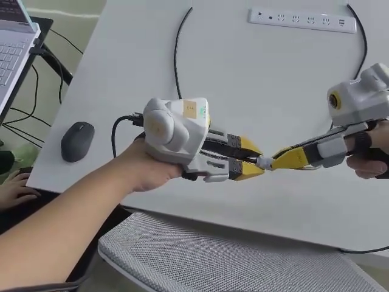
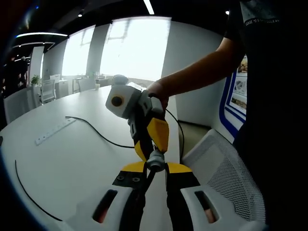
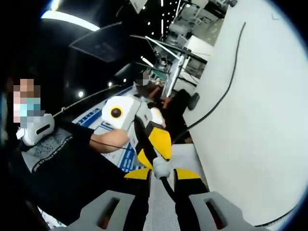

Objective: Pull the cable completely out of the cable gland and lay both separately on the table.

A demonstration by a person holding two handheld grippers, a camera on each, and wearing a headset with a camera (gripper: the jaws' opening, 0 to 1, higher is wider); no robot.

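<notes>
The small pale cable gland (image 1: 265, 162) hangs in the air above the table's near edge, between the tips of both grippers. My left gripper (image 1: 261, 162) comes in from the left, its yellow jaws closed around the gland (image 2: 155, 160). From the right, my right gripper (image 1: 275, 162) has its jaws shut on the thin black cable (image 3: 167, 185) just behind the gland (image 3: 161, 168). A short length of the cable (image 2: 144, 185) also runs back between the jaws of the left gripper (image 2: 156, 167). The right gripper (image 3: 163, 174) faces the left one nose to nose.
On the white table (image 1: 243, 85) lie a black mouse (image 1: 77, 140), a laptop (image 1: 12, 48) at the far left, a white power strip (image 1: 302, 19) at the back and a loose black lead (image 1: 177, 55). A grey mesh chair (image 1: 213, 255) stands below the grippers.
</notes>
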